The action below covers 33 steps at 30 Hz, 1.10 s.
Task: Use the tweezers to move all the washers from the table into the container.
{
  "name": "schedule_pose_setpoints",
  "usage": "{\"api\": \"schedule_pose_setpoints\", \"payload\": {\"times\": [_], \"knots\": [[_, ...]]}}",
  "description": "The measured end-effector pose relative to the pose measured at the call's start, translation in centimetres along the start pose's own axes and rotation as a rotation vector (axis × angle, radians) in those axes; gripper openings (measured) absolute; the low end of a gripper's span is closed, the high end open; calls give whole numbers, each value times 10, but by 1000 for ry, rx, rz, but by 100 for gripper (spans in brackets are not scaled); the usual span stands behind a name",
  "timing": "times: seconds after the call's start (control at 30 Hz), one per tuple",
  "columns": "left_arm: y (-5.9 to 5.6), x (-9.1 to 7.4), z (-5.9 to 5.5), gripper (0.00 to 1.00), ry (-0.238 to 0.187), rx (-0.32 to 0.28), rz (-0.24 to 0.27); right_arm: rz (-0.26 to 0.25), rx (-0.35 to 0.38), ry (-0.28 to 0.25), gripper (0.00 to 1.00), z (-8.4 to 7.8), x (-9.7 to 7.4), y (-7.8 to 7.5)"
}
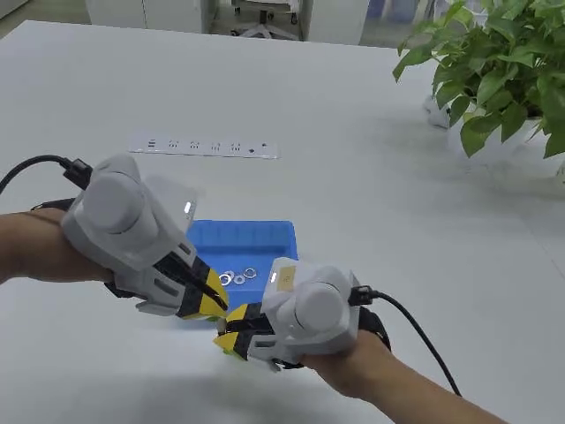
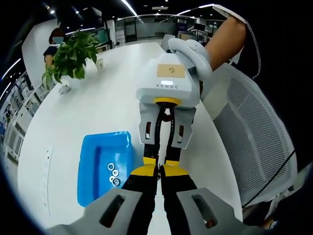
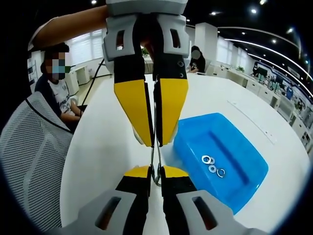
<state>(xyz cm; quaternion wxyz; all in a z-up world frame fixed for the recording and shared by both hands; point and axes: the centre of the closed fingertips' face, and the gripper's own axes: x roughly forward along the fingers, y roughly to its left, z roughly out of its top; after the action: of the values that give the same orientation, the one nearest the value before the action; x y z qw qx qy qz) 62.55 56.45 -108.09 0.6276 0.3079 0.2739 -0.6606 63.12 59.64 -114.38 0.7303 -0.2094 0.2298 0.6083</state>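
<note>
My left gripper (image 1: 212, 300) and right gripper (image 1: 228, 331) meet tip to tip just in front of the blue container (image 1: 247, 238). Three washers (image 1: 238, 278) lie inside it near its front wall. In the right gripper view, thin metal tweezers (image 3: 155, 159) run from the left gripper (image 3: 155, 142) above down into the right gripper (image 3: 156, 172); both pairs of yellow-tipped jaws are closed on them. The left gripper view has its own gripper (image 2: 157, 172) touching the right gripper (image 2: 159, 160), with the container (image 2: 93, 166) and washers (image 2: 114, 174) to the left.
A white power strip (image 1: 203, 146) lies behind the container. A potted plant (image 1: 494, 62) stands at the table's far right. A grey mesh chair (image 2: 244, 137) stands beside the table, and a seated person (image 3: 58, 88) is behind it.
</note>
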Motion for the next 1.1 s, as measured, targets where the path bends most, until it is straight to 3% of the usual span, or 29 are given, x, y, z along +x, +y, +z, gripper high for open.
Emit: {"api": "schedule_pose_setpoints", "payload": {"times": [0.7,1.1], "knots": [[8,-24,28,6,-24,32,17,-41,-13,-19,9,28,-23,-11],[19,-38,36,6,-28,50,41,-57,-32,-28,9,44,-29,-23]]}}
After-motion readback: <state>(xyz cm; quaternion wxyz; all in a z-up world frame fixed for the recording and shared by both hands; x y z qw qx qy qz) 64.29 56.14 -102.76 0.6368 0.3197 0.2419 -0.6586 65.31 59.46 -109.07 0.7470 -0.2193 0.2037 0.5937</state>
